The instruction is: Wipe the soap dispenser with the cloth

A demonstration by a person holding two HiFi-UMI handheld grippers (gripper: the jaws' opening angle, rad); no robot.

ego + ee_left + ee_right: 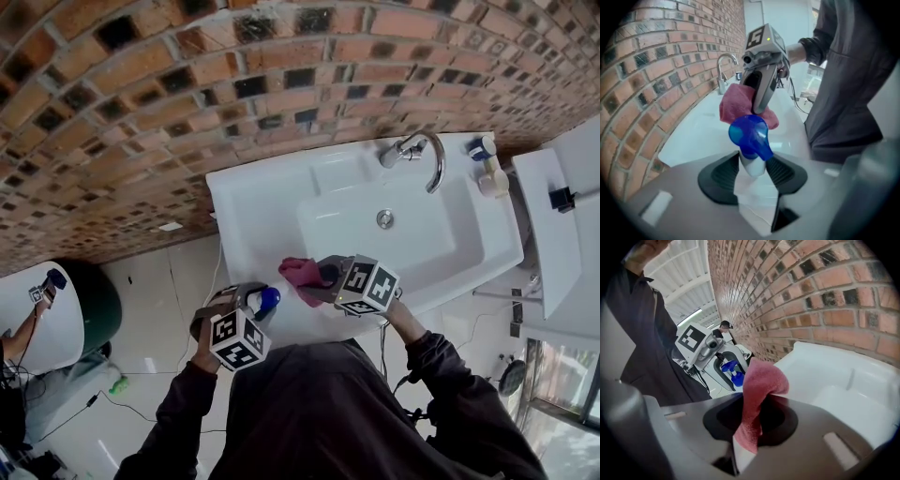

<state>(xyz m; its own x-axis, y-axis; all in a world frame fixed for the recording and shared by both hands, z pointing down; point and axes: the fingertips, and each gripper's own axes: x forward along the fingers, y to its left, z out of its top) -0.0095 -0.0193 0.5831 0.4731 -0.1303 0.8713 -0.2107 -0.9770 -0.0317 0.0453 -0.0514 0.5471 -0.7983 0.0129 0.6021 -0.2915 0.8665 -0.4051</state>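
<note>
The soap dispenser (pixel 751 140) is a white bottle with a blue pump head; my left gripper (pixel 753 169) is shut on its white neck, pads pressed against both sides. From the head view it shows as a blue top (pixel 267 300) over the sink's front left rim. My right gripper (pixel 752 416) is shut on a pink-red cloth (pixel 759 390), which bunches out past the jaws. In the left gripper view the cloth (pixel 738 105) hangs just behind the pump head, very near it; contact cannot be told. The head view shows the cloth (pixel 300 272) right of the dispenser.
A white sink (pixel 262 202) with a chrome tap (pixel 427 155) stands against a brick wall (pixel 187 84). Small bottles (pixel 487 164) sit at the sink's right end. A white appliance (pixel 553 225) is on the right, a round white bin (pixel 47 328) on the floor left.
</note>
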